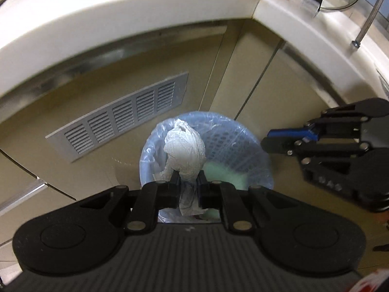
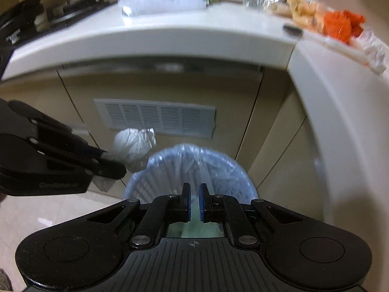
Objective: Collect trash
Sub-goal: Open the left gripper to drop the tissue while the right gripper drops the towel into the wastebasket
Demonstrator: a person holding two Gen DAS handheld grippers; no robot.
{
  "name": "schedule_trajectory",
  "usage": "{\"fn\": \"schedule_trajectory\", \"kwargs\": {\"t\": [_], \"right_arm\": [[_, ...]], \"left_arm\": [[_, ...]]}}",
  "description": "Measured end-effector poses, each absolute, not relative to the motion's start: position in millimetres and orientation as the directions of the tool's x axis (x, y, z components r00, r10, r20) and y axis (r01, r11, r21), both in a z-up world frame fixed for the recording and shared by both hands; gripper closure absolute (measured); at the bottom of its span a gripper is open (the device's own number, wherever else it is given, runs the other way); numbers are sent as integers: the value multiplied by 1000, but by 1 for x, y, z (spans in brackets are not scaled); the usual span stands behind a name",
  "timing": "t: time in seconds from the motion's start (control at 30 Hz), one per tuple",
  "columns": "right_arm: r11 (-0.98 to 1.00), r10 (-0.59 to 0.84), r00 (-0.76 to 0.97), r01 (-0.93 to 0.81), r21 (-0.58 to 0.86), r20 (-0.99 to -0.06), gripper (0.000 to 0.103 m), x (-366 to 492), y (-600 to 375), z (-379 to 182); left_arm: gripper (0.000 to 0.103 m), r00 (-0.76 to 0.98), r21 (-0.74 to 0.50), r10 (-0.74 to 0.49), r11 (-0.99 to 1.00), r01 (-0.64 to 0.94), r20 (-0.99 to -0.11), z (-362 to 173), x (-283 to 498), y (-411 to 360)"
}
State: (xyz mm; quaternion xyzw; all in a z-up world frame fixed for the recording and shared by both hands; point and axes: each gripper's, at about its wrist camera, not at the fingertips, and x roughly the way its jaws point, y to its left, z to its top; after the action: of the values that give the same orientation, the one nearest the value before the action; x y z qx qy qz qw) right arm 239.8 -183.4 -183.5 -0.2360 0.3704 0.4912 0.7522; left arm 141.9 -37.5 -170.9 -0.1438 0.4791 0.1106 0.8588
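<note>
A crumpled white plastic bag wad (image 1: 184,149), knotted and wrinkled, hangs pinched at its lower tail just above the near-left rim of a round pale-blue mesh wastebasket lined with a clear plastic bag (image 1: 233,136). The wastebasket stands upright on the floor, and something pale green lies inside it.

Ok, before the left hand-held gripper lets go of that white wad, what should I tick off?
1. Left hand-held gripper shut on white wad: ok.
2. Wad over the lined bin: cannot tell; the right view shows it beside the rim.
3. Bin liner open: ok.
4. Right hand-held gripper shut, holding nothing: ok.
5. Room in the bin: ok; green waste sits low.
</note>
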Motion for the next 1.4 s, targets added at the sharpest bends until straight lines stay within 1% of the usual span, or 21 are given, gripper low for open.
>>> {"fn": "schedule_trajectory", "kwargs": {"t": [0.07,0.2,0.4,0.97,1.23,1.33,1.37,1.4], "right_arm": [[405,545,247,-914,-6,-801,96,242,-181,-194],[416,543,231,-909,20,-807,96,248,-183,-202],[439,545,217,-897,55,-810,96,255,-189,-202],[459,519,210,-886,64,-829,96,256,-194,-211],[462,509,200,-884,70,-837,96,259,-194,-218],[461,510,198,-885,72,-837,96,259,-193,-218],[460,511,197,-885,72,-837,96,259,-192,-219],[458,510,197,-886,71,-837,96,259,-192,-219]], "left_arm": [[92,508,-138,53,934,-331,-860,-177,144,-37],[92,495,-135,53,932,-336,-867,-186,148,-35],[92,486,-140,42,932,-333,-873,-196,154,-33],[91,456,-148,0,946,-289,-890,-229,180,-33],[91,447,-151,-6,945,-289,-894,-236,184,-32],[87,449,-147,2,944,-297,-893,-236,184,-32],[81,452,-147,6,942,-302,-892,-236,184,-32],[71,453,-150,6,939,-308,-892,-236,184,-31]]}}
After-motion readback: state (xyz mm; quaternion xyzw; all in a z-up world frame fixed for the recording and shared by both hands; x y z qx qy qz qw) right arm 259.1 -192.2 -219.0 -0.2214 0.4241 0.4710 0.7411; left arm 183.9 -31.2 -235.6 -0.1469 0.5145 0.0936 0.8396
